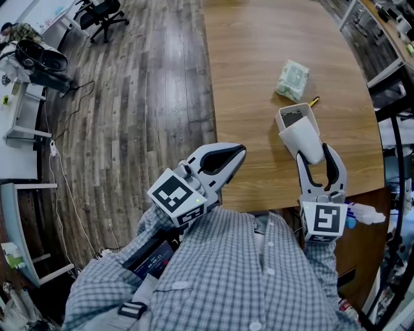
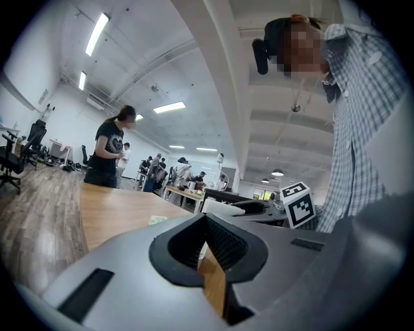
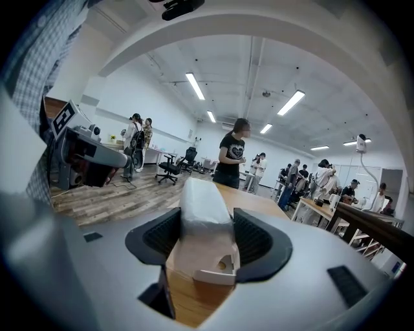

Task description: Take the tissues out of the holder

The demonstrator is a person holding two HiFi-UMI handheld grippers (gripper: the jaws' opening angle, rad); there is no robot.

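A white tissue holder (image 1: 299,131) hangs tilted over the wooden table (image 1: 259,52) near its front edge, its open mouth facing away from me. My right gripper (image 1: 315,152) is shut on its lower end. In the right gripper view the holder (image 3: 202,207) fills the gap between both pads. A pale green tissue pack (image 1: 292,79) lies flat on the table just beyond the holder. My left gripper (image 1: 236,153) hovers at the table's front left corner, shut with nothing in it. In the left gripper view (image 2: 207,242) only a thin wedge of table wood shows between the jaws.
A small yellow and black object (image 1: 314,101) lies beside the holder's mouth. Wood floor lies left of the table, with an office chair (image 1: 103,16) and white desks (image 1: 26,103) farther off. Several people stand among distant desks in both gripper views.
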